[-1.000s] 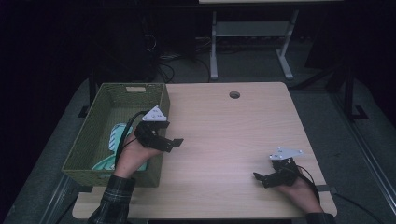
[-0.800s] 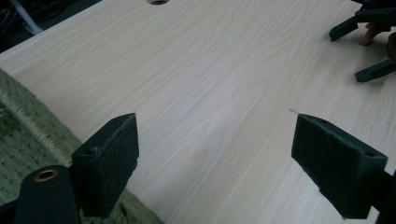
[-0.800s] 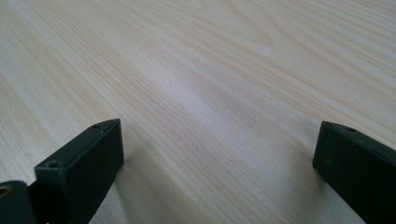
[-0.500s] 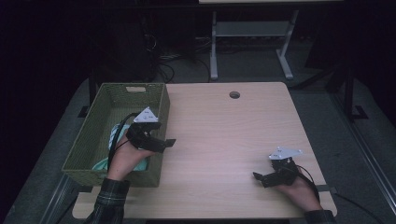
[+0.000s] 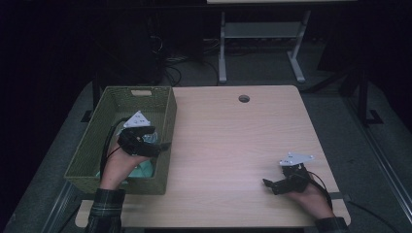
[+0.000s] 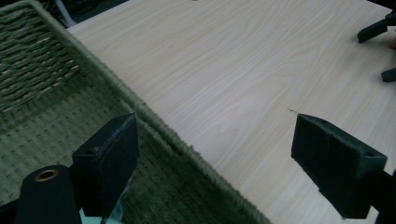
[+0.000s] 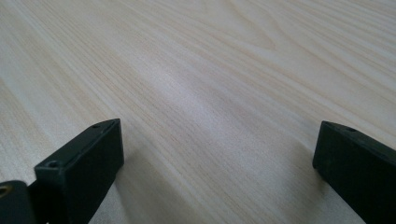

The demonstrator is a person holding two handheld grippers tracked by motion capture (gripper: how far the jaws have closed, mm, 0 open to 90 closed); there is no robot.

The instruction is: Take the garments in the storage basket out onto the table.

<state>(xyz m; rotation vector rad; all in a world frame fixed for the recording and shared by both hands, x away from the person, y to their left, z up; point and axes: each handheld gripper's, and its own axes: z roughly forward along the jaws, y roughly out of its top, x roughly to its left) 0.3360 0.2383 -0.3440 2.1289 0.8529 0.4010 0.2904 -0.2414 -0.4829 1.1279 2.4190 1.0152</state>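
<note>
A green woven basket [image 5: 114, 104] stands on the left part of the light wooden table [image 5: 228, 141]. My left gripper [image 5: 154, 140] hangs open over the basket's right side with nothing between its fingers. In the left gripper view its jaws [image 6: 224, 140] straddle the basket's rim [image 6: 154, 121], one over the inside and one over the table. A pale green item [image 5: 141, 170] lies in the basket under the hand. Low on the table near the front right corner, my right gripper [image 5: 271, 186] stands open and empty, its jaws [image 7: 215, 154] spread over bare wood [image 7: 210, 70].
A round cable hole [image 5: 244, 98] sits near the table's far edge. The right gripper [image 6: 380, 51] appears at the top right of the left gripper view. A white stand [image 5: 262, 34] and cables lie on the dark floor behind the table.
My left gripper has moved left and a little toward the person, from the basket's right rim to over its inside. The right gripper has stayed put.
</note>
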